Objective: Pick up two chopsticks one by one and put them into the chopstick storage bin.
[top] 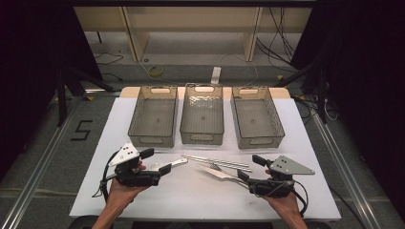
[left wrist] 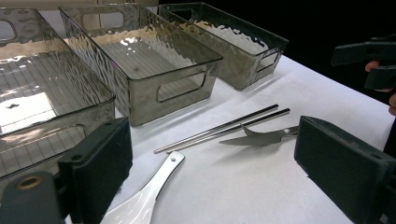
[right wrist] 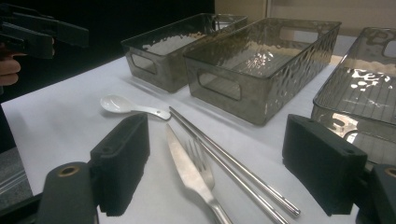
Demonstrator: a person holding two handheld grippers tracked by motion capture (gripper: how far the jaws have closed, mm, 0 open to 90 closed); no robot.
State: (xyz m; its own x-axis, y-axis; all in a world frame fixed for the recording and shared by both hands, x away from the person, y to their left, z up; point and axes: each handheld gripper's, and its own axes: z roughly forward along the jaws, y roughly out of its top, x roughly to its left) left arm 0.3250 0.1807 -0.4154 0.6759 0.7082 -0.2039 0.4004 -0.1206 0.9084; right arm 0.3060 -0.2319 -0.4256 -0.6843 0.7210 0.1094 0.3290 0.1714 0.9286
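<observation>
- Jaws of the left gripper [top: 157, 160] are held apart, empty, just beside the white spoon [top: 165, 166].
- Jaws of the right gripper [top: 250, 168] are spread, empty, beside the knife [top: 217, 172], fork [right wrist: 200, 163] and chopsticks [top: 217, 162].

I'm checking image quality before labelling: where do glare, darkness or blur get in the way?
High view: even light on the white table, black surroundings, soft detail. Left gripper view: bright glare on the nearest bin's floor and on the spoon; near jaws slightly soft. Right gripper view: dimmer, with glints on the middle bin and knife.
</observation>
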